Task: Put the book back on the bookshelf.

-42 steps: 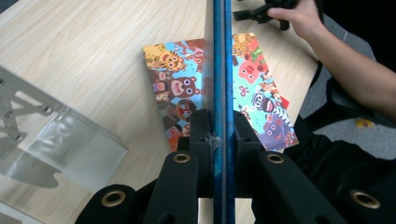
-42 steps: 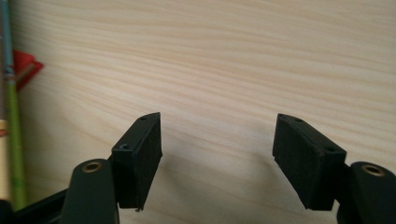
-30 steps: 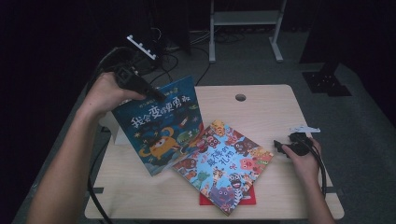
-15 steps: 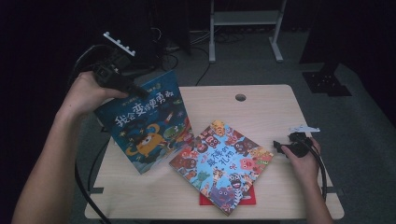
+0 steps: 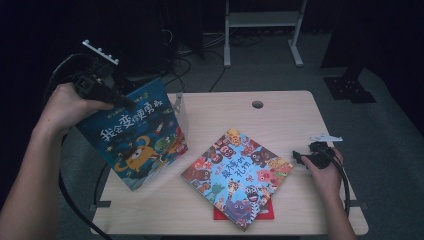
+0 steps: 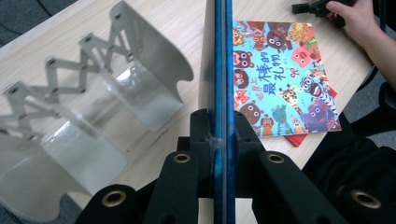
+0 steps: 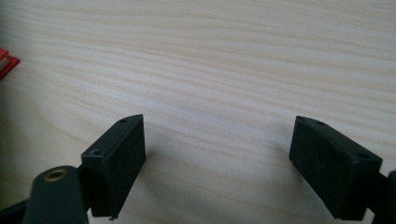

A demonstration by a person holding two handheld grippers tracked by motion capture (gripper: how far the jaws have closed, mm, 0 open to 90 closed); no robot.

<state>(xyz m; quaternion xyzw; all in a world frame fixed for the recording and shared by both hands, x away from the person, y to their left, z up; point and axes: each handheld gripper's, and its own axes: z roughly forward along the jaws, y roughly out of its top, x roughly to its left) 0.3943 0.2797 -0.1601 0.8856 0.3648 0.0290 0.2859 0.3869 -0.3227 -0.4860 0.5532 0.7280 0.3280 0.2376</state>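
blue book (image 5: 135, 135) clamped edge-on in left tongs (image 6: 219, 135); right tongs (image 7: 217, 163) gape wide over the table (image 7: 224, 60).

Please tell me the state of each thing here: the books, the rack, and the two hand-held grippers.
Blue book: closed, lifted, tilted, clamped at its top edge.
Animal book: closed, flat on the table, over a red book.
Red book: flat, mostly covered.
Rack: stretched open on the table, slots empty.
Left hand-held gripper: shut on the blue book.
Right hand-held gripper: open, empty, above bare table.
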